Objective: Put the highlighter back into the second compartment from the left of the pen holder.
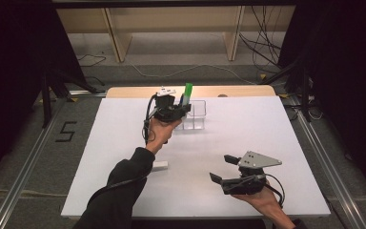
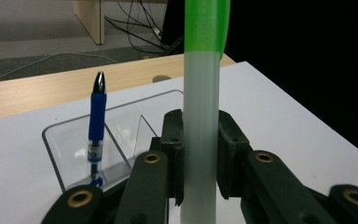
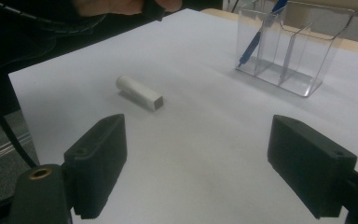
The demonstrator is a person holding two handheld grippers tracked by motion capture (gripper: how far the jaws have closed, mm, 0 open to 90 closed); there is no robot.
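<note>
Near the far edge of the white table (image 1: 124,157), the left gripper (image 1: 178,110) is clenched on a white marker with a green cap (image 2: 200,116), held upright just beside the clear plastic organizer (image 1: 198,114), whose left compartment holds a blue pen (image 2: 96,126) standing on end. A white marker cap (image 1: 160,165) lies flat toward the near edge, left of centre. Near the near right corner, the right gripper (image 1: 221,167) hangs released, jaws spread wide with nothing between them.
</note>
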